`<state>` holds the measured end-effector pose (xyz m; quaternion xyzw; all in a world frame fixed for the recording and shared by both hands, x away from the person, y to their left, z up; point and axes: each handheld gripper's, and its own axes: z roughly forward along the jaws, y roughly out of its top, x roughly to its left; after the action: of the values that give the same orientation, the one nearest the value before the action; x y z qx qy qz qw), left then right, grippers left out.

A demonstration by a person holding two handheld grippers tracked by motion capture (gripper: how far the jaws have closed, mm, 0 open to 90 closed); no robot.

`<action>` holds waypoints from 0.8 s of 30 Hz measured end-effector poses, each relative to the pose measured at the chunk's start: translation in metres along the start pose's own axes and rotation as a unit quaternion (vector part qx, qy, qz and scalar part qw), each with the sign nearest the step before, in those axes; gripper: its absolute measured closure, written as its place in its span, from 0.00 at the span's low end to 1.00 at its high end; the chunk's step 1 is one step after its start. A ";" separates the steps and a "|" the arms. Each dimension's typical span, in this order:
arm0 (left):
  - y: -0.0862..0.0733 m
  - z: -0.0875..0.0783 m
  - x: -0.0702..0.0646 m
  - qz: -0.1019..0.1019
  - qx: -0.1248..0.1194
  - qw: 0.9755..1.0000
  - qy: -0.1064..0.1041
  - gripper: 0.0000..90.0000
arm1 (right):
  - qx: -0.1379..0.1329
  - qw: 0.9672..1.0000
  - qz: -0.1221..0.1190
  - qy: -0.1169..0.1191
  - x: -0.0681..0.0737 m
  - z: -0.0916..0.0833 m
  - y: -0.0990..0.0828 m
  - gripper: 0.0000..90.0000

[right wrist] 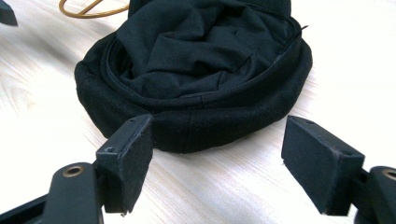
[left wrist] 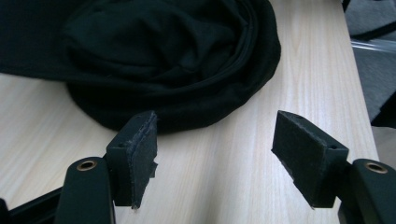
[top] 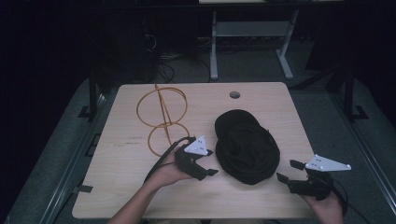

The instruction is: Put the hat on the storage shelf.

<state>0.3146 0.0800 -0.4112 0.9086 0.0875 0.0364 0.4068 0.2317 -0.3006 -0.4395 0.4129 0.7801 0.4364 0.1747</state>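
Note:
A black fabric bundle with a round rim (top: 246,146) lies on the right half of the light wooden table (top: 126,186). It looks like a collapsed round cloth item with crumpled folds inside (right wrist: 201,51). My left gripper (top: 209,162) is open just left of it, its jaws wide apart and facing the rim (left wrist: 187,84). My right gripper (top: 288,171) is open at the bundle's right, near the table's front right corner, nothing between its fingers. An orange wire hoop frame (top: 162,119) rests at the back left.
A round cable hole (top: 235,94) sits near the table's far edge. A white desk frame (top: 252,42) and cables stand on the dark floor beyond. Black cables trail from both grippers. Bare wood spans the table's left and front.

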 end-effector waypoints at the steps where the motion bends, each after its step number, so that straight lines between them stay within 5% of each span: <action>1: 0.000 0.000 0.000 0.000 0.000 1.000 0.000 0.34 | 0.000 1.000 -0.001 -0.001 0.000 0.000 0.000 0.27; 11: 0.022 0.035 0.003 0.032 0.023 0.999 -0.036 0.33 | -0.004 1.000 -0.002 -0.001 -0.001 -0.003 0.000 0.27; 24: 0.030 0.060 0.007 0.059 0.043 0.996 -0.055 0.32 | -0.001 1.000 -0.001 0.005 0.000 -0.002 0.000 0.27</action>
<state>0.3340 0.0181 -0.4292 0.9294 0.0131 0.0064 0.3688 0.2304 -0.3021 -0.4384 0.4097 0.7810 0.4392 0.1712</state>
